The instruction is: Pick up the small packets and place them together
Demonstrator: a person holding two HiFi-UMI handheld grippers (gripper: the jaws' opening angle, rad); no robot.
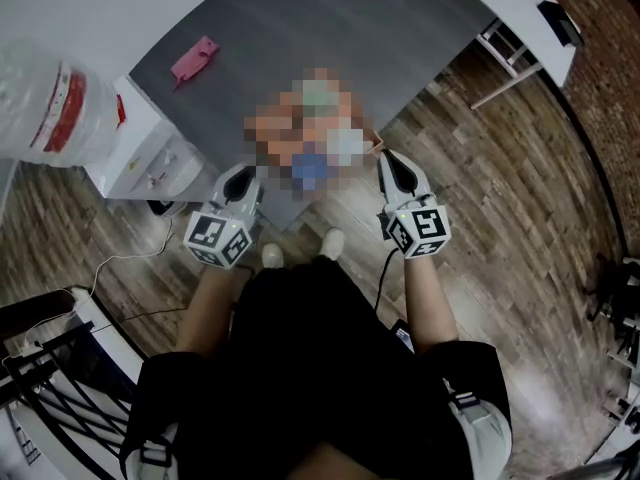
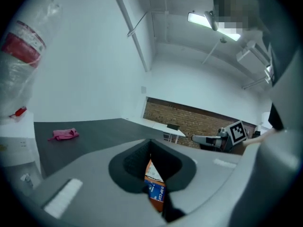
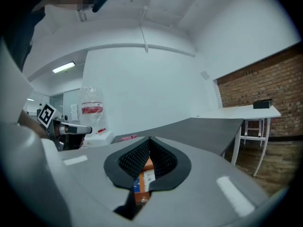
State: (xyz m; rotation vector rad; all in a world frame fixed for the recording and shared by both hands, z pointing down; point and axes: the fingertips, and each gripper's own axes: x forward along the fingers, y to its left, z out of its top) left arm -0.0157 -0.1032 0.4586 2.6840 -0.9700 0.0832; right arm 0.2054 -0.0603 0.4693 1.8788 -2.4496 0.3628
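Standing at the near edge of a dark grey table [image 1: 330, 18], wooden floor [image 1: 520, 218] underfoot. Left gripper [image 1: 243, 176] and right gripper [image 1: 390, 161] are held out side by side in front of the body, well apart and pointing roughly level towards the table, marker cubes towards the person. Left gripper view: jaws clenched, pads meeting at the tips, with an orange-and-blue packet [image 2: 155, 187] showing in the slit just below where they meet; it looks pinched there. Right gripper view: jaws likewise clenched, with an orange packet [image 3: 144, 174] bearing a white label sitting in the same slit between the pads. So both packets are up off the table, at the gripper tips by its near edge. The space between the two grippers is too blurred in the head view to sort, just orange, green, blue and white patches, so I cannot tell whether the two packets touch or how many others lie there. Further back on the table, well clear of both grippers, lies a pink cloth [image 1: 194, 60]. To the person's left, a white water dispenser [image 1: 150, 158] carries a clear bottle [image 1: 55, 103] with a red label. A white table [image 1: 510, 8] stands by a brick wall [image 1: 600, 28] on the right.
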